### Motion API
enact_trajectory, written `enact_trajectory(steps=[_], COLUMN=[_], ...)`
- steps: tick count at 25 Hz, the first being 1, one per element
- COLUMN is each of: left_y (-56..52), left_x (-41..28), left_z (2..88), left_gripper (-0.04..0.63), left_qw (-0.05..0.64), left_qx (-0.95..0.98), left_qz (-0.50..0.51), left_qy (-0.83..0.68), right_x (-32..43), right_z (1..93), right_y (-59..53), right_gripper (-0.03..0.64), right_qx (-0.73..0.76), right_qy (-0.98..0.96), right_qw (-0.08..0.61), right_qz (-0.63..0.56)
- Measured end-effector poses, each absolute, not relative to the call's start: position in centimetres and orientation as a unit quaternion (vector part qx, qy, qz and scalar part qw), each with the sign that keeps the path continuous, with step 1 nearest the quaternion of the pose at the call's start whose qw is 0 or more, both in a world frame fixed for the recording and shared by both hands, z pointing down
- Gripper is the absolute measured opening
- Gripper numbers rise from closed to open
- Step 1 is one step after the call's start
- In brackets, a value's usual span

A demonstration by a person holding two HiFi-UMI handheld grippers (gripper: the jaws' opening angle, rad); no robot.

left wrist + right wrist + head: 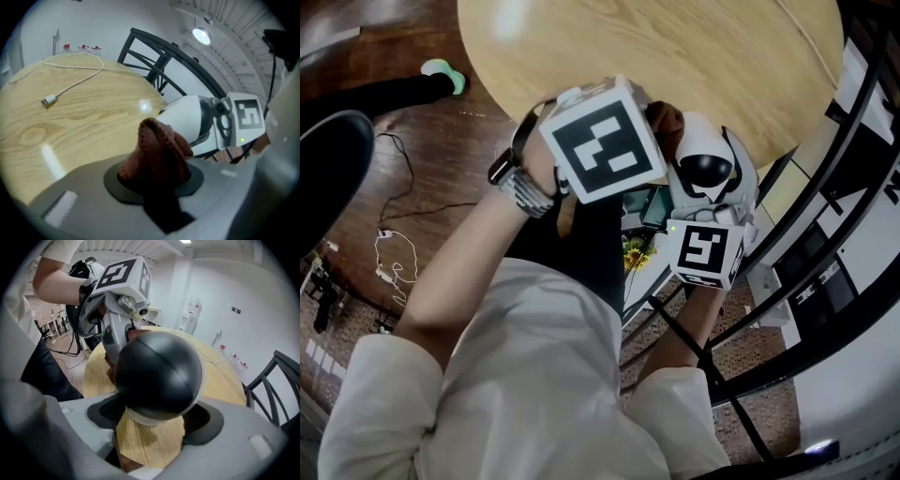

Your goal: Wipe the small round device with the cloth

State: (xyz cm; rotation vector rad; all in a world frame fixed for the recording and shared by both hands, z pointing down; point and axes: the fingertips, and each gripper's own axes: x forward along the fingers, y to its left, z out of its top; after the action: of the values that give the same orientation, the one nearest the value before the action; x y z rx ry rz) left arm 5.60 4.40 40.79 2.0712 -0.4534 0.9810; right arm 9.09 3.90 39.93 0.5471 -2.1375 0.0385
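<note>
Left gripper [154, 187]: clamped on bunched brown cloth [159, 145], touching the dome camera [157, 373]. Right gripper [154, 423]: pinching that camera, aloft by the table [84, 122] edge. Risk: wiping pressure may pop the smooth ball loose.

White cable [75, 85] on wooden table [93, 133]

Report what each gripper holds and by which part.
Left gripper: the brown cloth, pinched by one bunched end. Right gripper: the small round device, clamped across its round body.
</note>
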Motion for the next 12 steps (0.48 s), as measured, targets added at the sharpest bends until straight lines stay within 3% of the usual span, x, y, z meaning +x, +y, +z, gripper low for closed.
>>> enact_trajectory(steps=[7,12], left_y=[3.8,4.3], left_x=[5.5,5.1], left_z=[41.1,41.1], left_gripper=[0.123,0.124], left_qw=[0.39,0.401], left_qx=[0.81,0.808], left_qz=[0.398,0.388], left_qy=[-0.18,-0.189], right_x=[9.9,10.9], right_z=[39.6,39.9], right_y=[4.3,4.6], right_gripper=[0.356,0.356], right_qx=[0.252,0.228], right_qy=[-0.859,-0.852], right_qw=[0.443,0.472], right_qz=[0.052,0.007])
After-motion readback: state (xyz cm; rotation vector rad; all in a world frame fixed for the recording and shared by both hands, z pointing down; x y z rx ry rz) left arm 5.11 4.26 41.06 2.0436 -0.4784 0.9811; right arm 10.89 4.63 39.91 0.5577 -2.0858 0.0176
